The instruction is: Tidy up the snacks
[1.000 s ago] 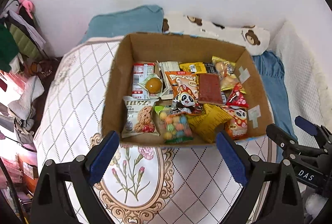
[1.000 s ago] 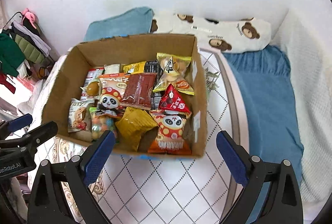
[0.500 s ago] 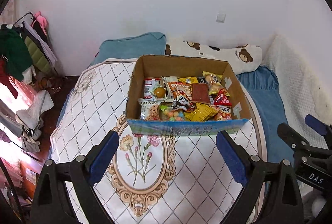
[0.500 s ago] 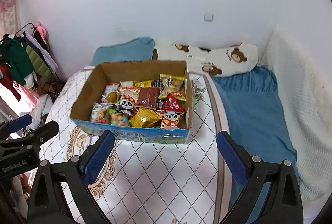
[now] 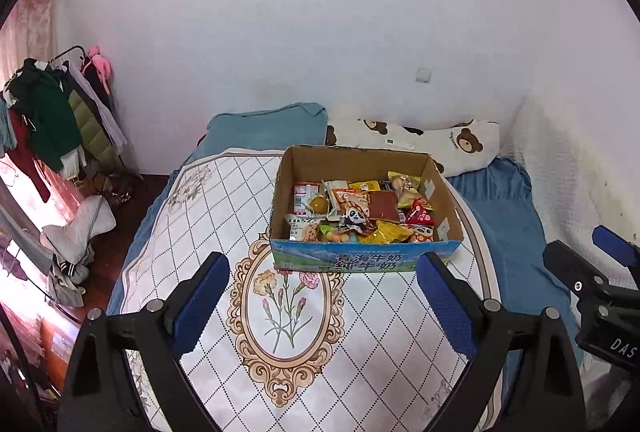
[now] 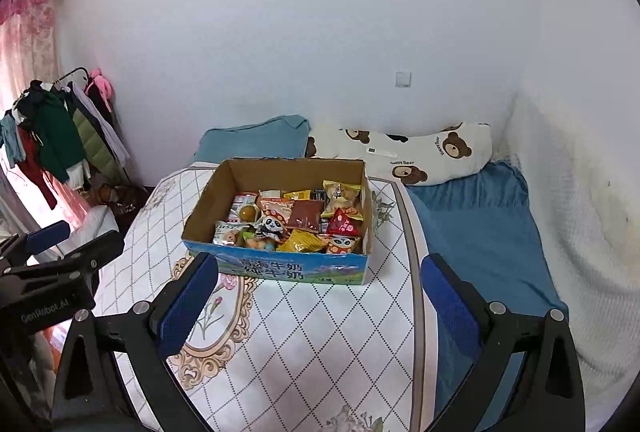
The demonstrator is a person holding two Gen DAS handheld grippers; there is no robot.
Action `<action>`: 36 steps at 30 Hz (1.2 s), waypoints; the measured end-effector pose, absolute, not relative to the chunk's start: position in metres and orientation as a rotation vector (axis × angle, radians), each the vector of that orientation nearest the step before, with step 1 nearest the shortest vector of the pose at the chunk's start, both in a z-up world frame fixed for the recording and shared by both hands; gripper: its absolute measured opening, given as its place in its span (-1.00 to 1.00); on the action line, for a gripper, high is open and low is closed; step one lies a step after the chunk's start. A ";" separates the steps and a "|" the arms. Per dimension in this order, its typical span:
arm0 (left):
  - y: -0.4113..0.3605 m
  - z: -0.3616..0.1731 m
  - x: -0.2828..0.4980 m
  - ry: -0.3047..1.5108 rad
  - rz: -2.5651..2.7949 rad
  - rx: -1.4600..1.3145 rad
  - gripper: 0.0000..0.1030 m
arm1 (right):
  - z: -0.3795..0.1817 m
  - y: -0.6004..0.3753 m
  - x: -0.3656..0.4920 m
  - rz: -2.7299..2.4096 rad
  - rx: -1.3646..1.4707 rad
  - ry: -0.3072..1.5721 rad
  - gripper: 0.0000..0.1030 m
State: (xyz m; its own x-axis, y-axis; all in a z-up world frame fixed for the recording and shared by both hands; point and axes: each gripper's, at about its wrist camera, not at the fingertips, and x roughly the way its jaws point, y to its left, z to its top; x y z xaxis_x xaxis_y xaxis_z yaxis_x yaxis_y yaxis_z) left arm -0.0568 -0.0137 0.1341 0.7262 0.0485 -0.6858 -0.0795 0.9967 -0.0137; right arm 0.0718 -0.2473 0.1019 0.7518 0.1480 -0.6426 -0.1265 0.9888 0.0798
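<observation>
**Desk:** Left wrist view, widest first: what lay where?

**Photographer:** A bed [image 5: 492, 216] carried a quilted floral cover [image 5: 224, 216], and on it sat the cardboard box [image 5: 362, 262], open-topped, its printed long side facing the cameras, its long axis running left to right. The snack packets [image 5: 362, 210] lay heaped inside, pointing every way.

**Desk:** How would they handle?

**Photographer:** Light, crinkly and slippery, I judged; the puffed bags crushable. Best pinched by a sealed edge or corner, such as the panda packet [image 6: 273, 225] on top of the heap.

**Desk:** And the tools?

**Photographer:** The left tool [image 5: 322, 296] and the right tool [image 6: 320, 296] both stood wide apart and empty, well short of the box.
</observation>
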 end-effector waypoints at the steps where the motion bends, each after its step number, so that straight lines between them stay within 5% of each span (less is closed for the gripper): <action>1: -0.014 0.134 -0.058 0.755 0.064 -0.049 0.86 | 0.102 -0.247 0.071 0.151 0.033 0.705 1.00; 6: -0.018 0.127 -0.053 0.766 0.054 -0.046 1.00 | 0.097 -0.247 0.075 0.148 0.032 0.722 1.00; 36: -0.023 0.042 0.055 0.943 0.107 -0.011 1.00 | 0.003 -0.249 0.200 0.080 0.039 0.840 1.00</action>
State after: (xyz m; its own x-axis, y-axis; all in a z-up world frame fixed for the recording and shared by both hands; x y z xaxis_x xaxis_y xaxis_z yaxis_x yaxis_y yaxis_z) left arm 0.0549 -0.0227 0.0416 0.5828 0.0871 -0.8080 -0.0964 0.9946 0.0377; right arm 0.2001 -0.2491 0.0030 0.6646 0.0865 -0.7422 -0.0554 0.9962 0.0664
